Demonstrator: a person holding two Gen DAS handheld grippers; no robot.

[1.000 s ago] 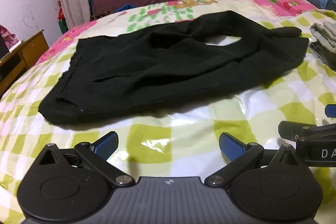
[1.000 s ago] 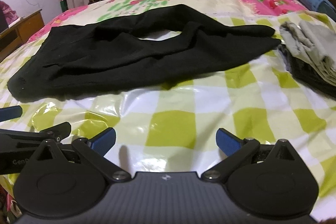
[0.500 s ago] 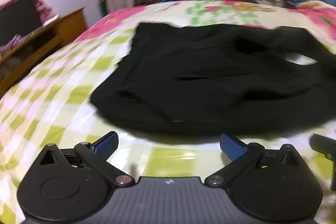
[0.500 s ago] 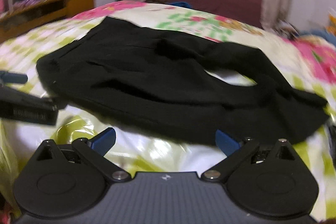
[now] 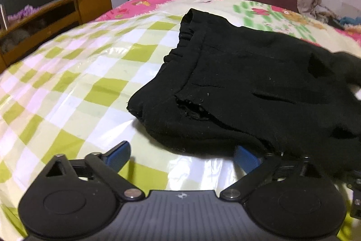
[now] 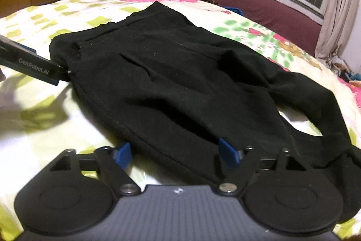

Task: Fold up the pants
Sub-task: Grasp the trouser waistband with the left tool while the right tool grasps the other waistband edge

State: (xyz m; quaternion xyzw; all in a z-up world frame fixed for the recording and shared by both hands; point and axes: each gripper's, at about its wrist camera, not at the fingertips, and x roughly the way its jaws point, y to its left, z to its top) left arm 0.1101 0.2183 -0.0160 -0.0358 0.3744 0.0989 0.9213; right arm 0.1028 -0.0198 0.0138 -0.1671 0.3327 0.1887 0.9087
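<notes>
Black pants (image 6: pixel 185 83) lie flat on the checked bedspread (image 5: pixel 74 73), long axis running from the waistband, nearest the left gripper (image 5: pixel 182 156), to the legs on the right. Both the left gripper and right gripper (image 6: pixel 178 154) are spread wide, holding nothing, fingertips at the near hem edge.

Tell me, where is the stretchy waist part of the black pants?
In the left wrist view the waistband is the left end of the black pants, lying on the green-checked bed cover toward the wooden cabinet.
</notes>
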